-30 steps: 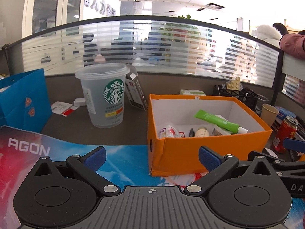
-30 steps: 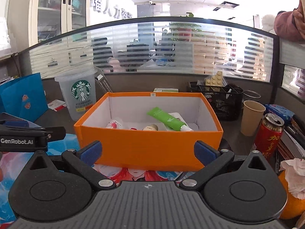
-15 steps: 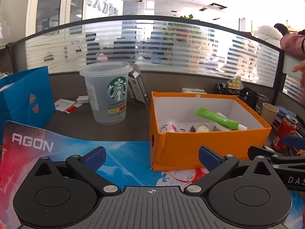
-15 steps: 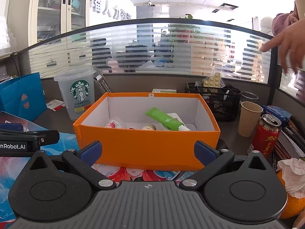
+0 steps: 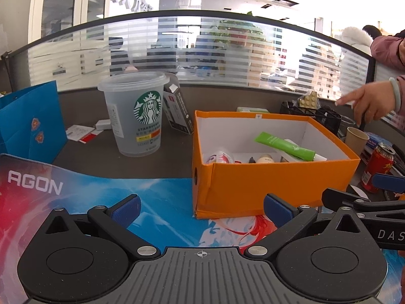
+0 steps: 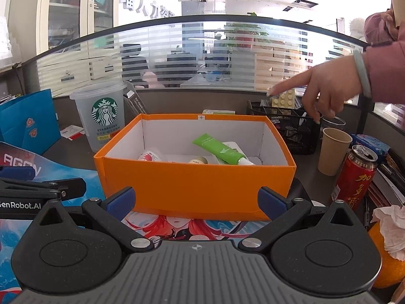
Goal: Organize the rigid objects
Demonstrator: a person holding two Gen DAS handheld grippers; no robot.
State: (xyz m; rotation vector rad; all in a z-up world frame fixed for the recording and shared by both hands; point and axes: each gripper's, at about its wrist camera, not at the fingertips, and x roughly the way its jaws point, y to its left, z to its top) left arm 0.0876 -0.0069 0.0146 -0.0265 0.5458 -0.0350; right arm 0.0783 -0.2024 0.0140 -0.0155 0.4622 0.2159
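Note:
An orange box (image 5: 276,185) (image 6: 195,179) stands on the printed desk mat. Inside lie a green tube (image 5: 283,145) (image 6: 217,149), a small white and red bottle (image 5: 220,157) (image 6: 149,155) and a small cream jar (image 5: 265,158) (image 6: 198,160). My left gripper (image 5: 202,209) is open and empty, low over the mat, in front of the box's left corner. My right gripper (image 6: 196,200) is open and empty, just in front of the box's near wall. Each gripper shows at the edge of the other's view.
A clear Starbucks cup (image 5: 134,111) (image 6: 101,114) and a blue paper bag (image 5: 27,124) stand at the left. A paper cup (image 6: 334,149), a red can (image 6: 354,179), a black mesh organiser (image 6: 291,126) and an orange with tissue (image 6: 387,243) are at the right. A person's hand (image 6: 326,86) points over the right side.
Both grippers have drawn back a little from the box and stayed open. A person's hand has come in from the right and points over the desk.

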